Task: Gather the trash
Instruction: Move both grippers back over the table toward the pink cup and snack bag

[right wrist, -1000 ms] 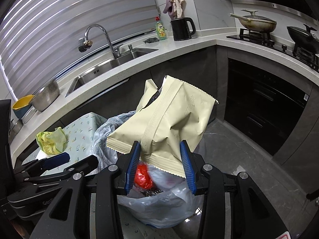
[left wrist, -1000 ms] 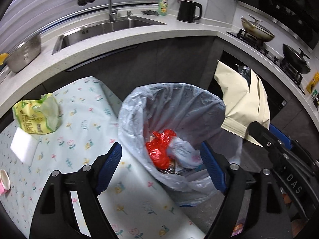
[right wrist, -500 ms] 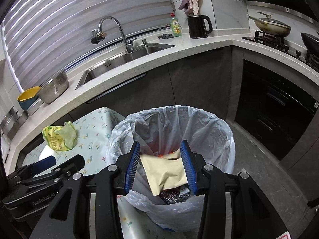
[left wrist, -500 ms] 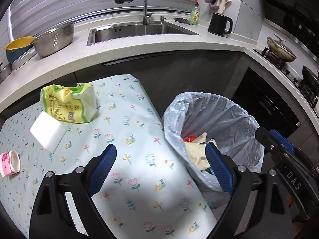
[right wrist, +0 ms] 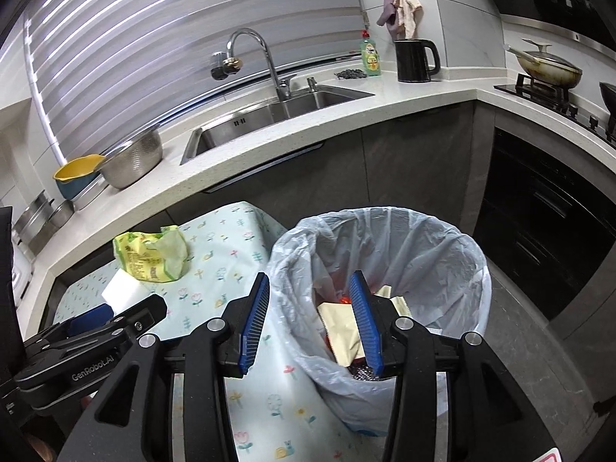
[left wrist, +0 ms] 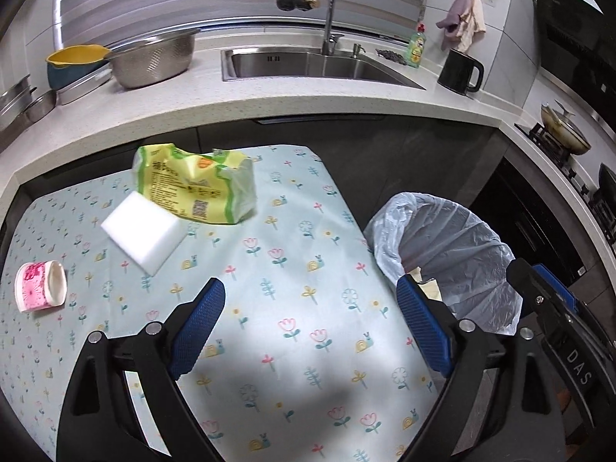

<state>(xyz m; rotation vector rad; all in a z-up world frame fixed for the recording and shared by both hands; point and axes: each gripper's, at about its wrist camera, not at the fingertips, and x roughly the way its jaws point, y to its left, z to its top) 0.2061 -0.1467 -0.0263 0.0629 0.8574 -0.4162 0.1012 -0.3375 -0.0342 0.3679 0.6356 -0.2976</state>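
My left gripper (left wrist: 310,288) hangs open over the floral tablecloth (left wrist: 288,231), with nothing between its blue pads. On the cloth ahead lie a crumpled yellow-green wrapper (left wrist: 192,188), a white sponge block (left wrist: 142,233) and, at far left, a pink paper cup (left wrist: 38,287) on its side. Right of the table stands the bin with a grey liner (right wrist: 423,246). My right gripper (right wrist: 310,281) is open and empty above the bin's near-left rim. A beige bag (right wrist: 340,327) lies inside on red and dark trash. The right wrist view also shows the wrapper (right wrist: 150,256).
A white counter (left wrist: 269,104) curves behind the table, with a sink (left wrist: 308,65), a steel colander (left wrist: 154,59), a yellow bowl, a green soap bottle and a black kettle (left wrist: 460,71). A stove with pans (right wrist: 546,67) is at the right. Dark cabinets stand close behind the bin.
The beige bag left my right gripper and dropped into the bin. My left gripper swung left from over the bin to over the table, bringing the wrapper, sponge and cup into view.
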